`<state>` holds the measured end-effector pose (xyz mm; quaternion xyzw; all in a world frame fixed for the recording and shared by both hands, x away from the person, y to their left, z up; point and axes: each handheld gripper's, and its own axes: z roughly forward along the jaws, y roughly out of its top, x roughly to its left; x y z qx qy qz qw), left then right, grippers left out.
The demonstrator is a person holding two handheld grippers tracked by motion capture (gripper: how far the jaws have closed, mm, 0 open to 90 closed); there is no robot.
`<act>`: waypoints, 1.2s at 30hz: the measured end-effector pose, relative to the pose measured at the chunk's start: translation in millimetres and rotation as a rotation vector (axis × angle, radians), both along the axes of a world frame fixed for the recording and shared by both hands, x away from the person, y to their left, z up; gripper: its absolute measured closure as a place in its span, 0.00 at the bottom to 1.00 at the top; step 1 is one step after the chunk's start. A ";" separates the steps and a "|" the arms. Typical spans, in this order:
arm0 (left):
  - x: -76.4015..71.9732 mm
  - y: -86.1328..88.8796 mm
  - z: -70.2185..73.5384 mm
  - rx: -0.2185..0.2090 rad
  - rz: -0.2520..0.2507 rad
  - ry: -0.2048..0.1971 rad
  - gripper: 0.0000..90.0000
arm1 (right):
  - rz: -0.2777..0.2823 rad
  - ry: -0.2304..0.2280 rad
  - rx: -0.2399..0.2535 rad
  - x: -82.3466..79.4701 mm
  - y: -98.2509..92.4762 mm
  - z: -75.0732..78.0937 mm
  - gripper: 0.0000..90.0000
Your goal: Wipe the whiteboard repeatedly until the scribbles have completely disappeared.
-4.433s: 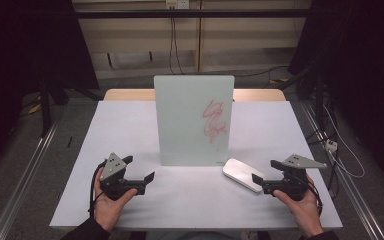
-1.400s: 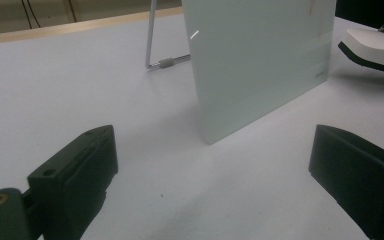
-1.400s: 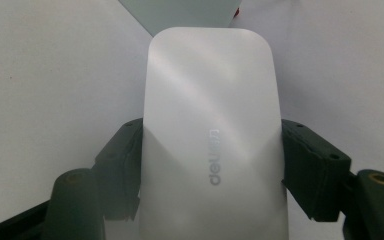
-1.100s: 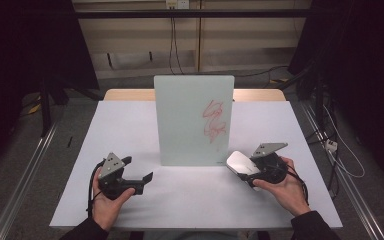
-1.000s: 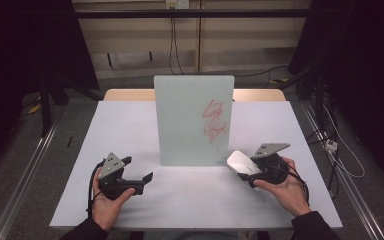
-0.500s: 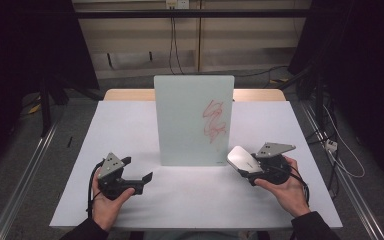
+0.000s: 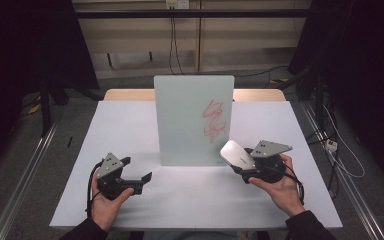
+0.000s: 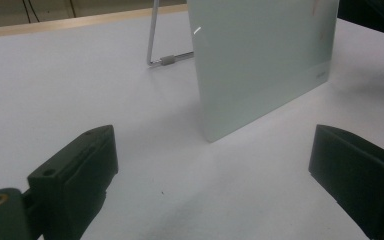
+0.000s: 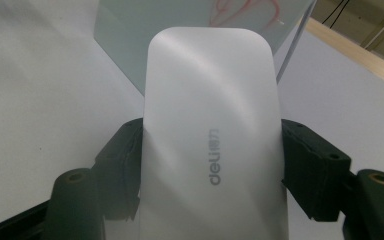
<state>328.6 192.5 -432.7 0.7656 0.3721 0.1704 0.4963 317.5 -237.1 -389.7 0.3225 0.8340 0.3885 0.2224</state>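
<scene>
Eraser (image 7: pixel 236 154), white and rounded, sits at the right of centre in the high view, clamped by its long sides in the right tool (image 7: pixel 244 167), just in front of the upright board (image 7: pixel 194 120) with red scribbles. Lower left, the left tool (image 7: pixel 142 180) rests wide apart on the desk (image 7: pixel 130 125).

A white tabletop (image 7: pixel 130 130) has a strip of bare wood (image 7: pixel 125 94) along its far edge. A metal rail (image 7: pixel 25 175) runs on the floor past the tabletop's left edge, and another rail (image 7: pixel 352 195) past its right edge. Cables (image 7: pixel 340 160) and a small white plug (image 7: pixel 331 146) lie on the floor off the right edge. Beyond the far edge, cords (image 7: pixel 172 35) hang down a pale wall.
</scene>
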 end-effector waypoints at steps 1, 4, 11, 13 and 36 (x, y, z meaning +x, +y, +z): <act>0.0 -0.1 0.1 0.003 0.000 0.003 0.06 | 0.002 -0.010 -0.004 0.1 1.3 1.2 0.35; 0.1 -0.6 0.3 0.007 -0.004 -0.001 0.06 | -0.002 -0.048 0.000 0.0 3.9 4.6 0.35; -0.7 -1.0 0.3 0.013 -0.003 -0.003 0.06 | 0.022 -0.085 0.004 1.2 10.2 11.9 0.35; -0.6 -1.9 -0.1 0.014 -0.005 0.000 0.06 | 0.028 -0.118 -0.004 0.9 14.7 16.7 0.35; -0.1 -0.8 -0.3 0.007 -0.007 0.009 0.06 | -0.005 -0.351 -0.084 26.1 48.9 58.8 0.35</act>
